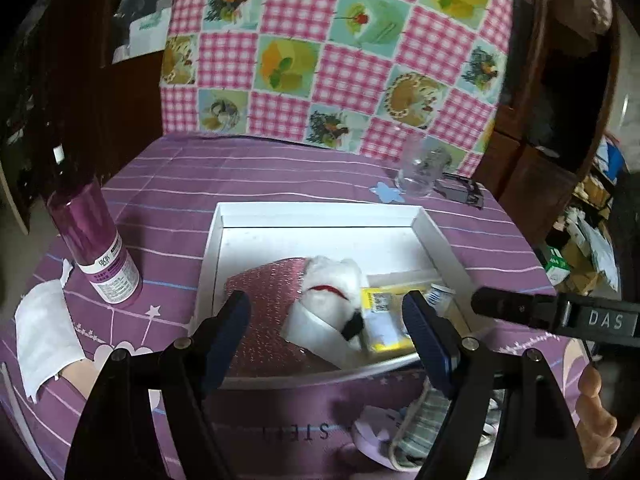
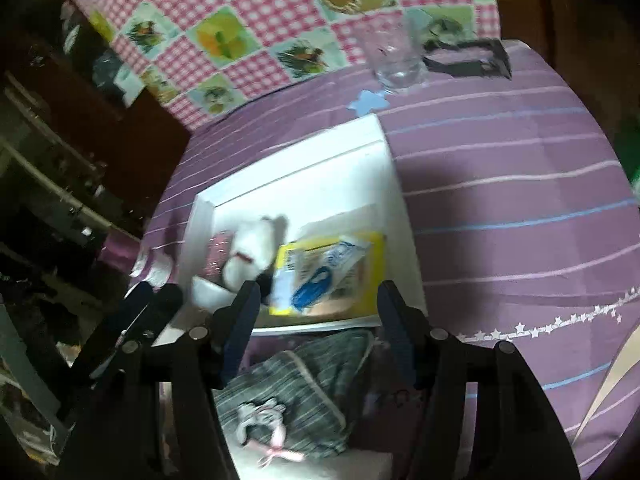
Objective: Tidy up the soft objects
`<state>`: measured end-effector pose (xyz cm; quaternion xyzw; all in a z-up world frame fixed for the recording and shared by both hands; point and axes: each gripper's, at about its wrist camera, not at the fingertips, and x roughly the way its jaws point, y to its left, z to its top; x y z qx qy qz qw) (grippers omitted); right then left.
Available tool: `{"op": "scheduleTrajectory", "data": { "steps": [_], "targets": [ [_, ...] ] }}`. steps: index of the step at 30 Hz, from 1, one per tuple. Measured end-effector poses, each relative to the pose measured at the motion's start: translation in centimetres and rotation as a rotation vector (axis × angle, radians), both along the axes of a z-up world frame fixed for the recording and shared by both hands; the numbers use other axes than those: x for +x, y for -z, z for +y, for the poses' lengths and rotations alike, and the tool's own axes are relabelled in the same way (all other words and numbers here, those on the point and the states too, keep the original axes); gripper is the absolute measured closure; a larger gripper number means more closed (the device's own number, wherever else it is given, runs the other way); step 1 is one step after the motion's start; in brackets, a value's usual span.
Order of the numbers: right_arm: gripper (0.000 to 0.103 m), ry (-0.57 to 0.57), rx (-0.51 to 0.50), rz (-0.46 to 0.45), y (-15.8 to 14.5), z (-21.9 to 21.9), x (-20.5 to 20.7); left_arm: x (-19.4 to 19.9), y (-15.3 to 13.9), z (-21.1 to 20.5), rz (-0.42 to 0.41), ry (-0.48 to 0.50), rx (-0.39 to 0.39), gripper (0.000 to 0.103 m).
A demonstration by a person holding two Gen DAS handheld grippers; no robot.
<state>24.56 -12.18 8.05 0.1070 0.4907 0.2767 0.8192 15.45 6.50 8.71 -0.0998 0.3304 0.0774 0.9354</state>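
A white shallow box (image 1: 320, 213) (image 2: 384, 184) lies on the purple cloth. In it are a white plush toy (image 1: 334, 286) (image 2: 252, 252) with a red collar, a pink glittery pouch (image 1: 264, 312), and a yellow packet (image 1: 384, 320) (image 2: 356, 256) with a blue-and-white sachet (image 2: 320, 276) on it. A grey striped pouch (image 2: 296, 384) (image 1: 424, 420) with a bunny patch lies in front of the box. My left gripper (image 1: 326, 334) is open and empty over the box's near edge. My right gripper (image 2: 314, 320) is open and empty just above the striped pouch.
A purple bottle (image 1: 98, 244) stands left of the box, with a white tissue (image 1: 44, 328) beside it. A clear glass (image 1: 420, 172) (image 2: 396, 56) and a dark object (image 2: 468, 58) sit at the table's far side, before a checked pink cloth (image 1: 332, 48).
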Motion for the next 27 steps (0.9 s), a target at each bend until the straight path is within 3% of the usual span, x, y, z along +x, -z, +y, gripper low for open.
{"op": "scheduleTrajectory", "data": {
  "steps": [13, 21, 27],
  "targets": [
    [0.041, -0.090, -0.066, -0.255, -7.6, 1.6, -7.9, -6.0, -1.9, -1.7, -0.052, 0.019, 0.057, 0.024],
    [0.041, -0.084, -0.091, -0.237, -7.0, -0.7, -9.4, -9.0, -1.2, -2.4, -0.056, 0.064, 0.030, 0.024],
    [0.041, -0.046, -0.150, -0.228, -4.4, -3.9, -11.2, -11.0, 0.1, -4.4, -0.062, 0.147, 0.025, 0.024]
  ]
}}
